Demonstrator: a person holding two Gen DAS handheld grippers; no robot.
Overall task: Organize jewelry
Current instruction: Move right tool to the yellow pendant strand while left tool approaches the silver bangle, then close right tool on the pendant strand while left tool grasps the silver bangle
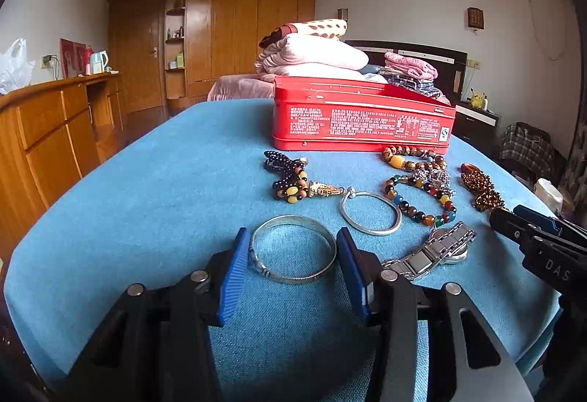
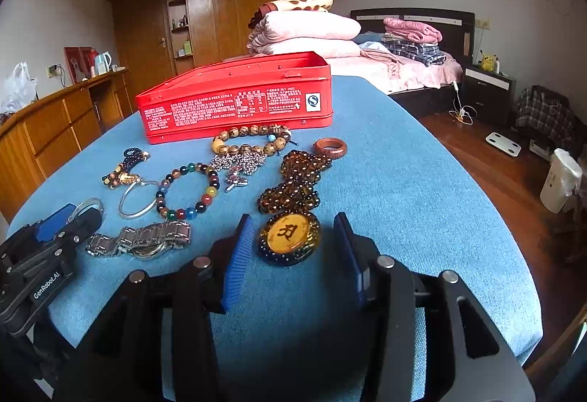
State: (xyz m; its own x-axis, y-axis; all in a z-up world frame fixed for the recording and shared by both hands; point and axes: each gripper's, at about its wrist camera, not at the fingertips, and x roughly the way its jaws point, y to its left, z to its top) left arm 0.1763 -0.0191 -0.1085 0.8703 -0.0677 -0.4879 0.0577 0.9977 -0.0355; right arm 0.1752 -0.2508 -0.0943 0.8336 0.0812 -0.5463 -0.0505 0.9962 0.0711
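A red tin box (image 1: 361, 117) (image 2: 234, 99) stands open at the back of the blue table. In front lie jewelry pieces. My left gripper (image 1: 291, 251) is open, its blue fingers either side of a silver bangle (image 1: 293, 249). My right gripper (image 2: 291, 244) is open around an amber pendant (image 2: 288, 238) on a brown bead necklace (image 2: 297, 181). Between them lie a steel watch (image 1: 431, 251) (image 2: 141, 238), a thin silver bracelet (image 1: 370, 213) (image 2: 137, 198) and a multicolour bead bracelet (image 1: 422, 198) (image 2: 187, 191).
A black bead bracelet with gold charm (image 1: 293, 178), a wooden bead bracelet (image 2: 251, 139), a silver chain (image 2: 238, 163) and a wooden ring (image 2: 329, 147) lie near the box. The blue table (image 1: 146, 181) drops off at left and right. A bed (image 2: 403, 68) stands behind.
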